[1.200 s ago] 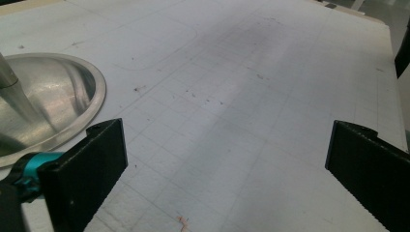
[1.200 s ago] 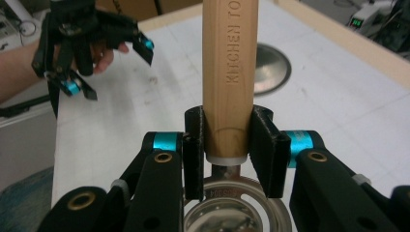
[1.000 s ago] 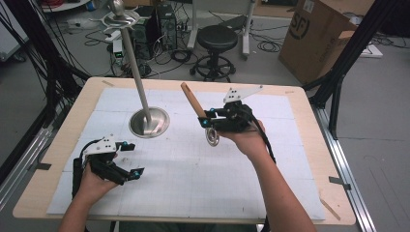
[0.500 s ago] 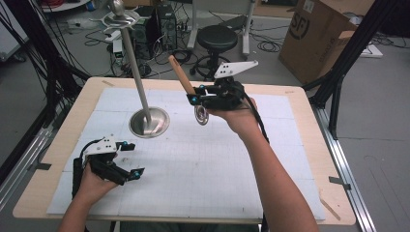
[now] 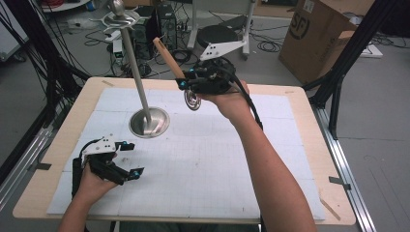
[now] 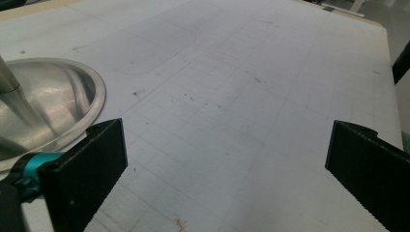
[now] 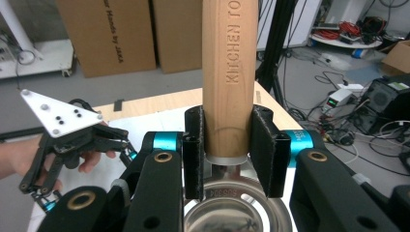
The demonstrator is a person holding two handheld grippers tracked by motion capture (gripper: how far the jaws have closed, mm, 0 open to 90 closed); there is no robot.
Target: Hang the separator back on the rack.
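The wooden-handled ladle (image 5: 175,67) hangs above the desk (image 5: 300,121) in the high view, toward 12 o'clock, clamped in the right gripper (image 5: 186,85); the left gripper (image 5: 129,159) rests near 8 o'clock, beside the metal stand (image 5: 149,122). In the left gripper view, the jaws stand wide over bare mat. In the right gripper view, the jaws pinch the handle just above the steel cup (image 7: 237,212).

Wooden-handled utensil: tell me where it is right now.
High view: the wooden-handled utensil is held above the table's far edge, clamped in the right gripper, right of the metal stand.
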